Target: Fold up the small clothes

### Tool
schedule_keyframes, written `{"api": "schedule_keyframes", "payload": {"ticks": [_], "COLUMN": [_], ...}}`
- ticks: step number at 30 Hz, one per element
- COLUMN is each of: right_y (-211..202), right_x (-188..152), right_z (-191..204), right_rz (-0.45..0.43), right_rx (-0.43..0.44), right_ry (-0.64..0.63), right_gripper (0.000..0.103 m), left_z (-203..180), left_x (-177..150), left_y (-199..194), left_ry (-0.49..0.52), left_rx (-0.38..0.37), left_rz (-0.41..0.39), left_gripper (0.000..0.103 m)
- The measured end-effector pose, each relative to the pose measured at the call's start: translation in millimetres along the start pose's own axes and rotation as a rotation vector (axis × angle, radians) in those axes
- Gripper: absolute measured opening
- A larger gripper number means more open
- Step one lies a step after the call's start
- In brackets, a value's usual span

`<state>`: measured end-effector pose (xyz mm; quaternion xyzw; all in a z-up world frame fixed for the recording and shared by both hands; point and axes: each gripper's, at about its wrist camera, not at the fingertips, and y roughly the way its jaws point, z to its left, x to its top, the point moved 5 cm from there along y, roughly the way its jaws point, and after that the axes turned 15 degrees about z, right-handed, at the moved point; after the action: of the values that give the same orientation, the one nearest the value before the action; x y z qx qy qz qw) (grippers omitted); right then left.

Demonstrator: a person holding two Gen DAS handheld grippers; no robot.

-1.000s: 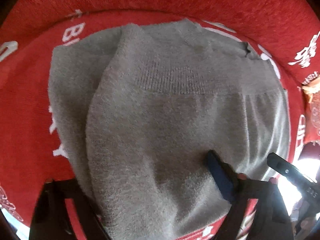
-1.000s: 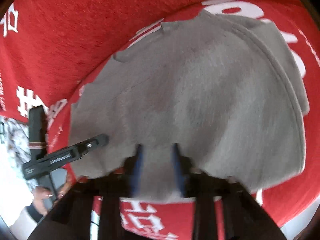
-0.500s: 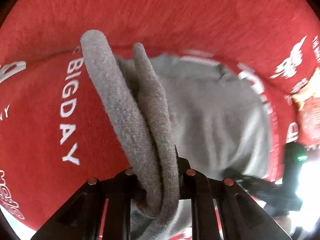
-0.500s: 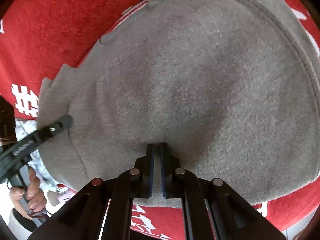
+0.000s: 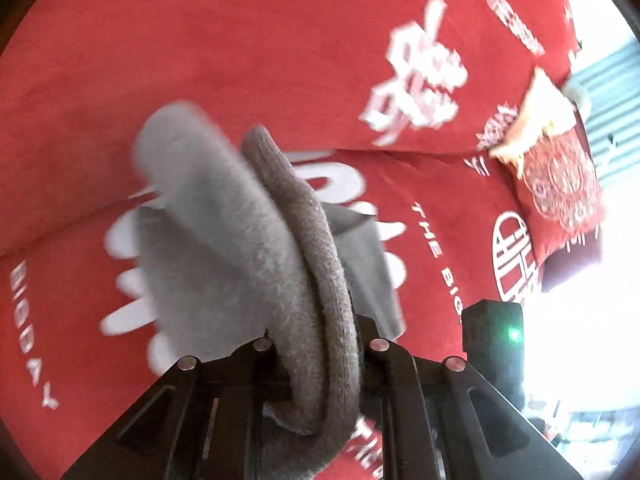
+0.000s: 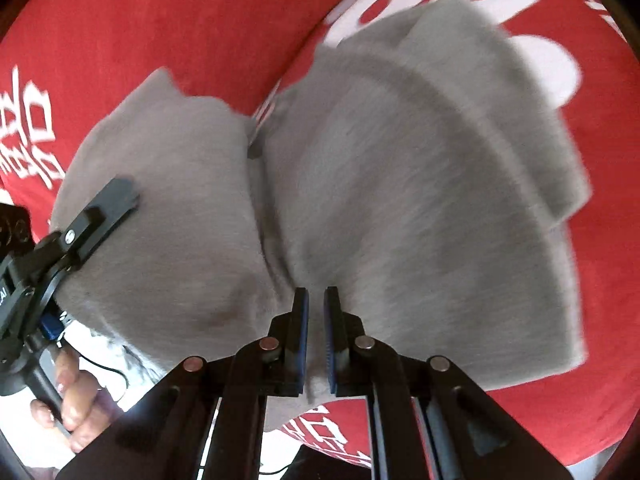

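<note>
A fuzzy grey knitted garment (image 5: 256,248) lies partly on a red cloth (image 5: 280,60) printed with white lettering. My left gripper (image 5: 316,344) is shut on a bunched, doubled edge of the garment, which rises from the jaws in two thick folds and hangs above the cloth. In the right wrist view the garment (image 6: 400,200) spreads wide, with a crease down its middle. My right gripper (image 6: 315,300) is shut on its near hem, blue pads pinching thin fabric. The left gripper (image 6: 112,200) shows at the garment's left edge.
A person's hand (image 6: 76,400) holds the left gripper's handle at lower left. A black housing with a green light (image 5: 492,332) sits at the right of the left wrist view. An orange-yellow item (image 5: 532,120) and a dark red patterned cloth (image 5: 560,184) lie far right.
My left gripper went from open over the flat garment to shut on its edge, then lifted it and carried it sideways. My right gripper's pads drew together on the hem; the garment now creases.
</note>
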<state>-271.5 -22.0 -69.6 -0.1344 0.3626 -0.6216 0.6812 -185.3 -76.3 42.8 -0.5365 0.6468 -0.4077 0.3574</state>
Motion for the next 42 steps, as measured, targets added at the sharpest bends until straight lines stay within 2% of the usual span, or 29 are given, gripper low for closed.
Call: {"api": "schedule_keyframes", "payload": {"ticks": [2, 4, 7, 9, 10, 11, 13, 14, 15, 18, 20, 23, 25, 28, 30, 32, 34, 36, 39, 40, 41, 42], "right_y": [-6.0, -6.6, -5.7, -8.5, -11.0, -12.5, -17.0, -18.4, -28.7, -42.7, -54.7, -69.2, -73.8, -85.4, -87.7, -87.2, -84.3, -87.2, -75.8, -74.7, -73.6, -73.6], "right_x": [2.4, 4.1, 3.3, 2.1, 0.5, 0.3, 6.3, 8.7, 14.4, 19.2, 19.3, 18.1, 17.8, 13.1, 15.6, 23.3, 32.4, 37.1, 46.3, 49.8, 51.9, 53.8], "right_z": [-19.2, -39.3, -60.9, -65.0, -66.2, -66.4, -66.8, -66.8, -72.7, -78.2, -87.8, -104.9, -112.7, -119.8, -118.7, -116.7, -115.8, -113.4, -95.7, -89.0, -83.6, -76.6], "right_rz": [-0.004, 0.001, 0.003, -0.001, 0.0, 0.0, -0.006, -0.011, -0.017, -0.045, -0.075, -0.126, -0.14, -0.143, -0.15, -0.158, -0.159, -0.143, -0.077, -0.056, -0.046, -0.043], "right_rx": [0.023, 0.062, 0.15, 0.173, 0.173, 0.173, 0.173, 0.176, 0.18, 0.211, 0.266, 0.442, 0.536, 0.594, 0.635, 0.677, 0.707, 0.673, 0.489, 0.407, 0.323, 0.182], "right_ry": [0.038, 0.09, 0.158, 0.166, 0.162, 0.16, 0.162, 0.168, 0.175, 0.193, 0.23, 0.317, 0.356, 0.369, 0.376, 0.371, 0.363, 0.344, 0.275, 0.239, 0.205, 0.159], "right_gripper": [0.009, 0.011, 0.012, 0.012, 0.012, 0.012, 0.014, 0.014, 0.014, 0.021, 0.035, 0.056, 0.057, 0.058, 0.06, 0.068, 0.069, 0.069, 0.07, 0.058, 0.02, 0.02], "left_z": [-16.0, -25.0, -30.6, -35.2, -37.2, -41.1, -47.0, -49.2, -54.1, -50.1, -36.6, -0.4, 34.1, 78.5, 95.1, 102.6, 106.2, 106.1, 102.4, 101.3, 100.3, 100.3], "left_x": [11.3, 16.4, 16.1, 11.9, 11.3, 10.3, 9.0, 7.9, 6.7, 6.1, 4.4, 0.5, -5.8, -18.2, -27.9, -34.5, -43.5, -48.5, -52.1, -51.9, -50.3, -50.1], "left_y": [30.4, 59.6, 79.0, 76.6, 74.5, 69.5, 53.9, 42.7, 29.5, 10.3, -1.5, -11.6, -10.4, -3.1, 3.0, 8.9, 13.9, 18.8, 29.3, 31.9, 33.6, 34.4], "left_ry": [0.014, 0.029, 0.026, 0.042, 0.049, 0.061, 0.079, 0.089, 0.112, 0.115, 0.085, 0.0, -0.077, -0.183, -0.214, -0.224, -0.219, -0.214, -0.213, -0.212, -0.211, -0.212], "left_rx": [0.016, 0.064, 0.122, 0.154, 0.165, 0.159, 0.159, 0.173, 0.185, 0.194, 0.201, 0.252, 0.288, 0.333, 0.365, 0.38, 0.386, 0.384, 0.362, 0.365, 0.37, 0.373], "left_rz": [0.038, 0.079, 0.108, 0.097, 0.097, 0.094, 0.036, -0.005, -0.04, -0.06, -0.077, -0.088, -0.06, -0.021, 0.001, 0.024, 0.044, 0.061, 0.085, 0.084, 0.081, 0.077], "left_gripper": [0.017, 0.017, 0.017, 0.017, 0.025, 0.045, 0.073, 0.076, 0.076, 0.076, 0.077, 0.076, 0.076, 0.076, 0.076, 0.076, 0.076, 0.076, 0.077, 0.076, 0.077, 0.077]}}
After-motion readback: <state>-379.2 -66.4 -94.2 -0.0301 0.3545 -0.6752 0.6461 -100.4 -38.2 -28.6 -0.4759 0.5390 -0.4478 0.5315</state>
